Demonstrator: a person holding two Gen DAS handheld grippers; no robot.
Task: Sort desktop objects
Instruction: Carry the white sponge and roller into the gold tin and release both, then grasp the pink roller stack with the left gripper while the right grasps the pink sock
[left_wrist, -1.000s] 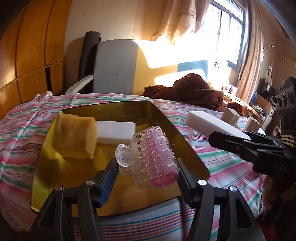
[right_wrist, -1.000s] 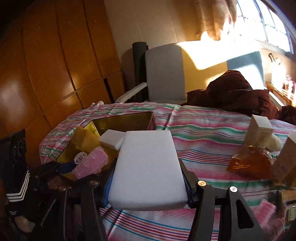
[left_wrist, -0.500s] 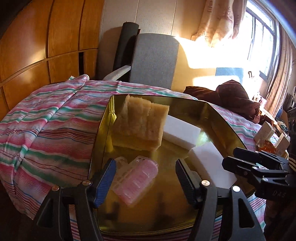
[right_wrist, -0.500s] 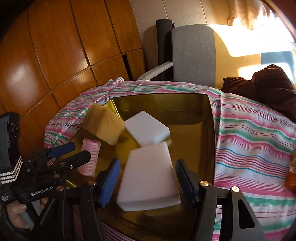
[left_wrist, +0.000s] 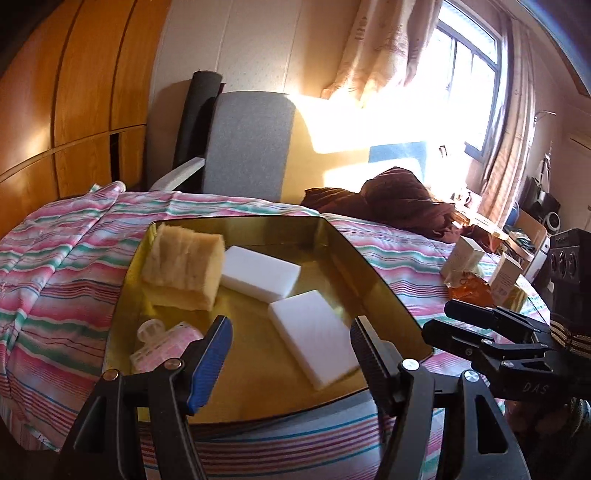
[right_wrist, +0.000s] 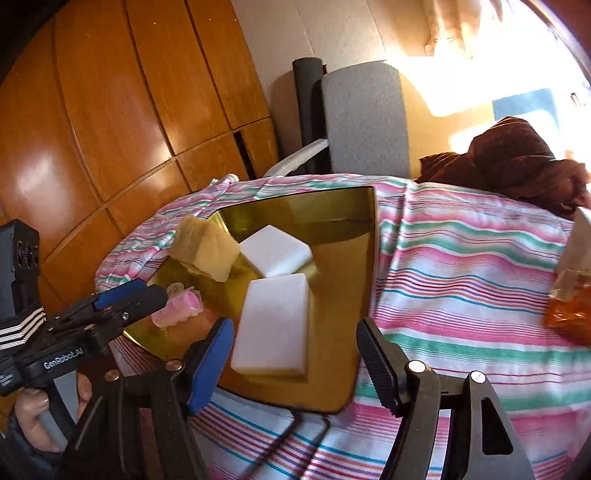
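A gold tray lies on the striped cloth. In it are a yellow sponge, two white foam blocks and a pink hair roller. My left gripper is open and empty above the tray's near edge; it also shows in the right wrist view. My right gripper is open and empty over the near white block; it shows at the right in the left wrist view.
Small white boxes and an orange packet lie on the cloth right of the tray. A brown garment lies at the back. A grey chair stands behind the table, beside wooden wall panels.
The left gripper let go of the pink roller and the right gripper let go of the white block; both now lie in the tray. Both grippers have pulled back, open.
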